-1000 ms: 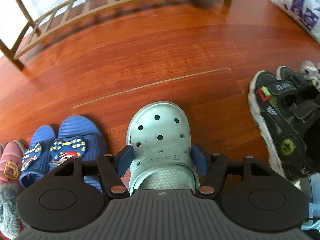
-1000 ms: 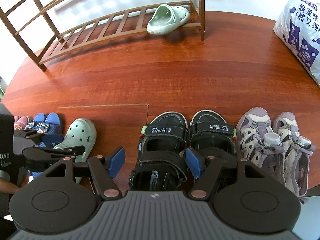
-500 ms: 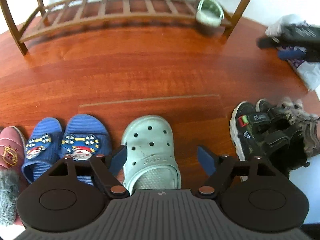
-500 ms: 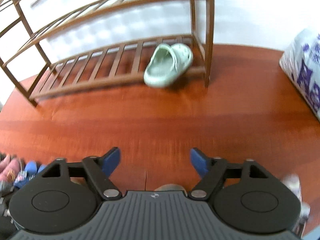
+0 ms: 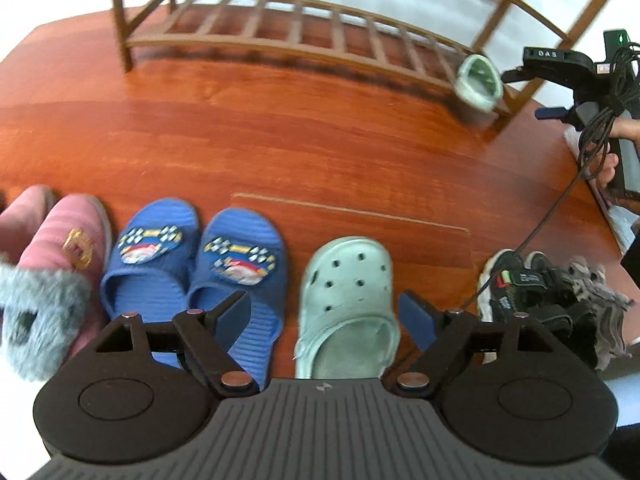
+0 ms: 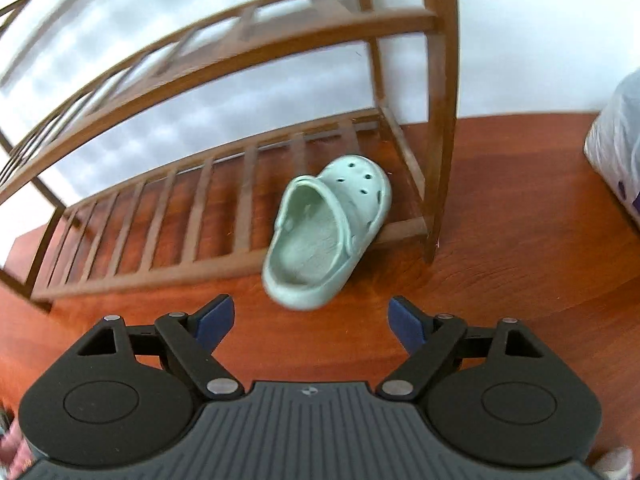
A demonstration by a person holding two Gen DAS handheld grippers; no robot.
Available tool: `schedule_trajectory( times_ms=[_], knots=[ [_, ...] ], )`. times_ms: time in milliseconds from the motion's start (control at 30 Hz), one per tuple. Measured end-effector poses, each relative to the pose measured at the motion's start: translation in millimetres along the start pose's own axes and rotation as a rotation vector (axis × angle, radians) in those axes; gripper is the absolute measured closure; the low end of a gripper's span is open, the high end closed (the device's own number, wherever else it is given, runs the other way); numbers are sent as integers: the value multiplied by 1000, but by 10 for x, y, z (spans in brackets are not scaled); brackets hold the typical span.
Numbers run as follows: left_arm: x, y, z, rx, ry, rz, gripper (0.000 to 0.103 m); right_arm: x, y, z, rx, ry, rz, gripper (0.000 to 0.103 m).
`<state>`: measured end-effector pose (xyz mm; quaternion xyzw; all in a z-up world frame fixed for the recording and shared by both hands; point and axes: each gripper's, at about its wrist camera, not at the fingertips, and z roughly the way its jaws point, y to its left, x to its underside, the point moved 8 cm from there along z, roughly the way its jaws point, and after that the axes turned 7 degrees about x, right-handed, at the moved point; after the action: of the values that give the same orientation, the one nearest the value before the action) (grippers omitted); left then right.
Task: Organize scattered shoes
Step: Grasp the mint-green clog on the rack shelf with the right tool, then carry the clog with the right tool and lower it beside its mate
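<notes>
A mint green clog (image 5: 348,292) lies on the wooden floor, toe pointing away, in a row of shoes. My left gripper (image 5: 324,314) hovers over its heel, open; the blue pads stand clear of the clog's sides. The matching clog (image 6: 328,232) rests tilted at the right end of the wooden rack's (image 6: 224,200) bottom shelf, its heel hanging over the front rail. My right gripper (image 6: 310,316) is open and empty just in front of that heel. The left wrist view shows this clog (image 5: 478,82) small, at the rack's right end.
Beside the floor clog stand blue slippers (image 5: 192,264) and pink fur-trimmed boots (image 5: 52,264) to the left, black sandals (image 5: 528,292) and grey sneakers (image 5: 600,292) to the right. A hand (image 5: 608,160) and cable are at far right. A white bag (image 6: 616,152) is right of the rack.
My left gripper opened off the floor clog, lifted and rolled, leaving it in the row. My right gripper left the black sandals, widened its jaws and closed in on the rack clog.
</notes>
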<state>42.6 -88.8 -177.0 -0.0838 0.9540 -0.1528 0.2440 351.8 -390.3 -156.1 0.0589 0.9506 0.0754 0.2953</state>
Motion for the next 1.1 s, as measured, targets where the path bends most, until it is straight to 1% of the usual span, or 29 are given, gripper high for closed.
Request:
schedule_trajectory(
  times_ms=[100,167,200,233,267,400,433,467,500,533,567,633,733,800,1000,1100],
  knots=[
    [59,83,-44,-27,-7,-39,21,-60,-82,216,-23,32,81,20],
    [84,122,-76,-40,-10,-53,21,-71,-128,350,-46,54,143,24],
    [100,142,-90,-47,-12,-61,21,-67,-149,415,-59,63,176,34],
    [114,160,-106,-56,-14,-68,21,-51,-168,468,-63,74,208,37],
    [128,177,-123,-64,-17,-74,21,-32,-185,520,-66,84,239,37],
    [177,235,-176,-87,-26,-99,21,85,-255,743,-125,131,394,37],
    [184,244,-185,-89,-27,-103,21,112,-261,788,-141,139,421,39],
    [194,252,-191,-91,-28,-107,21,136,-269,820,-150,145,444,44],
    [199,255,-191,-92,-28,-109,21,159,-278,849,-157,152,465,59],
    [203,260,-190,-93,-28,-112,21,180,-276,869,-175,158,489,66],
    [209,268,-189,-93,-27,-117,21,199,-287,879,-182,163,513,67],
    [211,274,-185,-92,-27,-121,21,208,-300,873,-188,161,532,71],
    [216,274,-187,-91,-29,-122,21,223,-340,829,-198,149,568,73],
    [219,268,-184,-88,-29,-119,21,236,-391,762,-203,136,582,74],
    [217,230,-153,-74,-27,-107,21,346,-489,612,-254,154,633,74],
    [215,198,-146,-68,-27,-99,21,440,-516,461,-280,158,638,74]
  ],
)
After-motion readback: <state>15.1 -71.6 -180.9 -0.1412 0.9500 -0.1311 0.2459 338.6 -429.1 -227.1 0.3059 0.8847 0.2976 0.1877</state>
